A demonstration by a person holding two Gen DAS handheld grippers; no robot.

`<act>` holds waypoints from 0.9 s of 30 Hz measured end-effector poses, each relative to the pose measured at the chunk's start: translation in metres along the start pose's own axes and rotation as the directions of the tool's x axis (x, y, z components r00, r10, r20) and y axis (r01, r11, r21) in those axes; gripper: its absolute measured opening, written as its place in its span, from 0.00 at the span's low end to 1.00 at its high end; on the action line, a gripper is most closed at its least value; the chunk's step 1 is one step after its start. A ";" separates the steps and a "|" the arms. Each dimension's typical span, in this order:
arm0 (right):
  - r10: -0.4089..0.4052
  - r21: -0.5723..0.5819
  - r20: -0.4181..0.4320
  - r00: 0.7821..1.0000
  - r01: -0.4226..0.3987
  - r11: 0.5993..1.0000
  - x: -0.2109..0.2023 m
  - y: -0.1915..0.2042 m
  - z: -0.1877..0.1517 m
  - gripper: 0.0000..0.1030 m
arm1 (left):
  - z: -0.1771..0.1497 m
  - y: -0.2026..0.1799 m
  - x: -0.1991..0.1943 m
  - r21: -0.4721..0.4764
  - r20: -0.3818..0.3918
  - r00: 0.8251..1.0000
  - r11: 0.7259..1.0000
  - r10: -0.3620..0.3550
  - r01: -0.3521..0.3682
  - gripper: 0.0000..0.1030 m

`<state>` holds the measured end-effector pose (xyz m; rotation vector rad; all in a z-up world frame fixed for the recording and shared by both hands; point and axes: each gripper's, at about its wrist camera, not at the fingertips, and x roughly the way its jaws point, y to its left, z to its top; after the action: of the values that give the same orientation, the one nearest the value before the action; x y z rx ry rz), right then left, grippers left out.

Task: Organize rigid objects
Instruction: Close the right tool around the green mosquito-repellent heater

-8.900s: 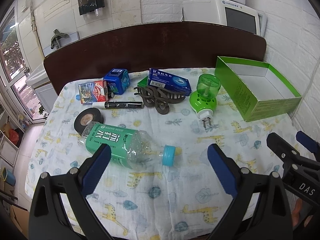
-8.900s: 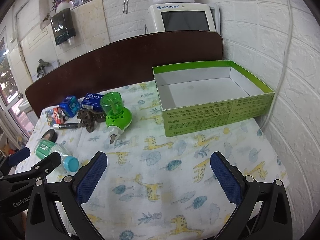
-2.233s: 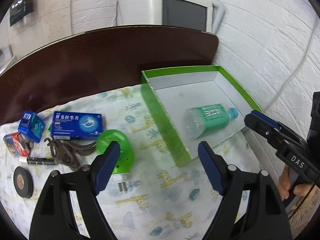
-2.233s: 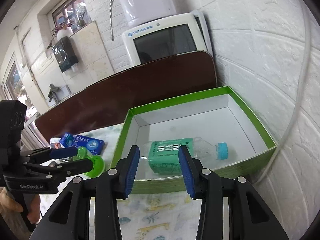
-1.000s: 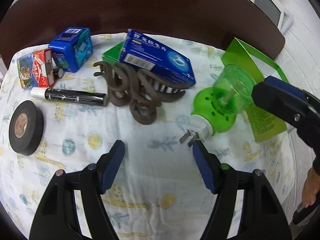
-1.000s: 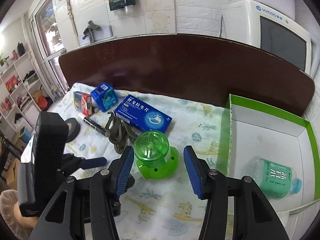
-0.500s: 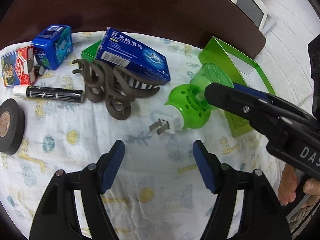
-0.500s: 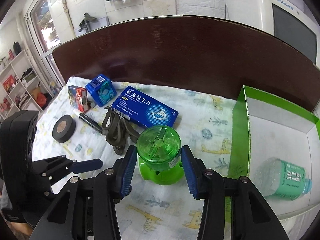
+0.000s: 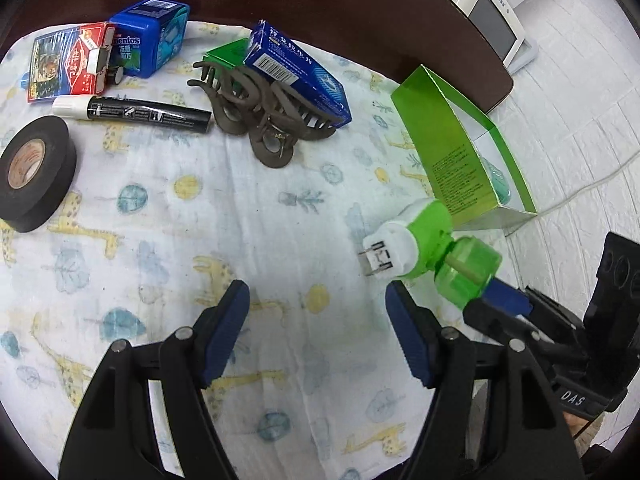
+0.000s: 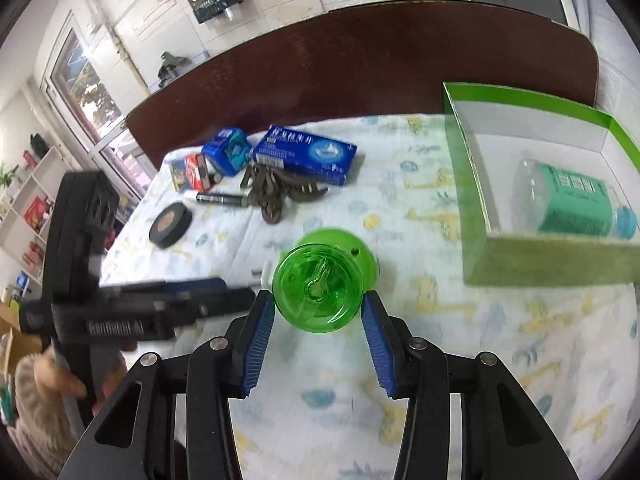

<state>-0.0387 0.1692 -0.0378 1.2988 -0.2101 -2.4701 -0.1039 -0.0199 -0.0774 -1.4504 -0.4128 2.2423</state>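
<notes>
Soft, even daylight fills both views; the brightest source is the window (image 10: 86,92) at ten o'clock in the right wrist view, slightly blown out; shadows are faint; fisheye bending and black vignetting ring every edge; motion blur smears the green box (image 10: 552,258) and left hand-held gripper (image 10: 224,286); the left wrist view stays sharp.

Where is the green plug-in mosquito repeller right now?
The mosquito repeller sits between the right claw fingers, above the giraffe-print cloth, left of the green box.

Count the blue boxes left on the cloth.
2: a small blue box beside the red pack at the far corner, and a long blue box leaning on the brown clip.
</notes>
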 end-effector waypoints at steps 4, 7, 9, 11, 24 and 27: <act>-0.014 0.016 -0.050 0.999 0.014 1.000 0.005 -0.006 -0.025 0.45 | -0.003 -0.011 0.000 0.023 0.010 1.000 0.999 -0.028 0.027 0.67; -0.032 0.044 -0.077 0.997 0.035 0.998 0.009 -0.014 -0.035 0.45 | -0.004 -0.026 0.004 0.073 0.011 0.999 0.997 -0.034 0.033 0.67; -0.027 0.066 -0.069 0.997 0.032 0.997 0.005 -0.018 -0.039 0.45 | -0.006 -0.035 0.005 0.118 0.008 1.000 0.993 -0.028 0.027 0.67; -0.007 0.071 -0.043 0.999 0.010 0.997 -0.003 -0.021 -0.040 0.46 | -0.010 -0.043 0.008 0.150 0.000 1.000 0.989 -0.009 0.009 0.67; 0.111 0.225 0.006 0.994 -0.110 0.968 -0.004 -0.043 -0.022 0.62 | -0.020 -0.052 0.028 0.212 -0.008 0.999 0.976 0.043 -0.041 0.55; 0.139 0.256 -0.005 0.990 -0.133 0.958 0.006 -0.041 -0.023 0.62 | -0.016 -0.059 0.034 0.249 -0.019 0.999 0.968 0.032 -0.026 0.42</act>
<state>-0.0326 0.2060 -0.0669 1.3612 -0.6088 -2.3678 -0.0894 0.0485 -0.0828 -1.3560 -0.0971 2.2060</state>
